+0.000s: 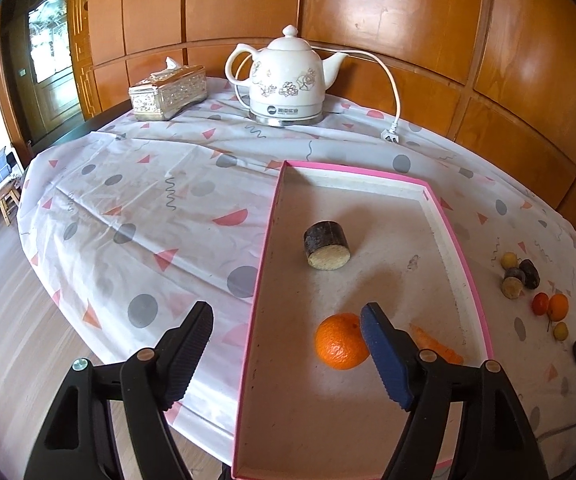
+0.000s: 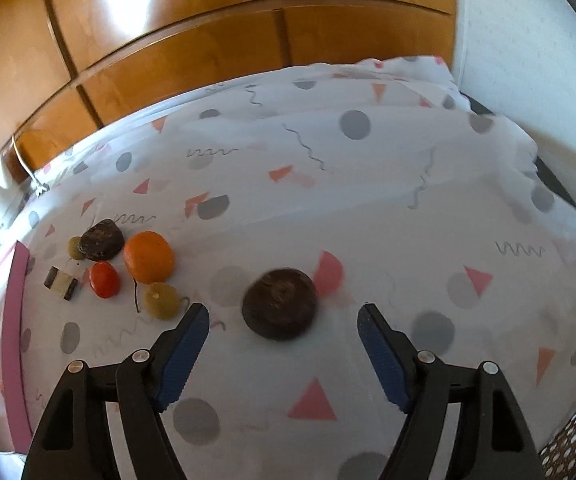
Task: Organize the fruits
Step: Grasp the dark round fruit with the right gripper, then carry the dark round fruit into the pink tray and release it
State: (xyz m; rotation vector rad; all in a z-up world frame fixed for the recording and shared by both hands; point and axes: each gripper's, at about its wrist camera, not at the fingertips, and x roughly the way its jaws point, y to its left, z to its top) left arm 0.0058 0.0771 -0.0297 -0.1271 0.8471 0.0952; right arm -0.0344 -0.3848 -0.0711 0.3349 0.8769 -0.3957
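Here, left wrist view: left gripper (image 1: 288, 336) spread, empty, over the pink tray (image 1: 266, 240) at centre, holding an orange (image 1: 341, 341), a dark cut piece (image 1: 326, 245), possibly a carrot. Right wrist view: right gripper (image 2: 284, 330) spread around a dark round fruit (image 2: 279, 303); a cluster (image 2: 128, 264) at left remains unsorted.

Orange (image 1: 341, 341) and dark cut chunk (image 1: 326, 245) inside pink-rimmed tray (image 1: 463, 248).
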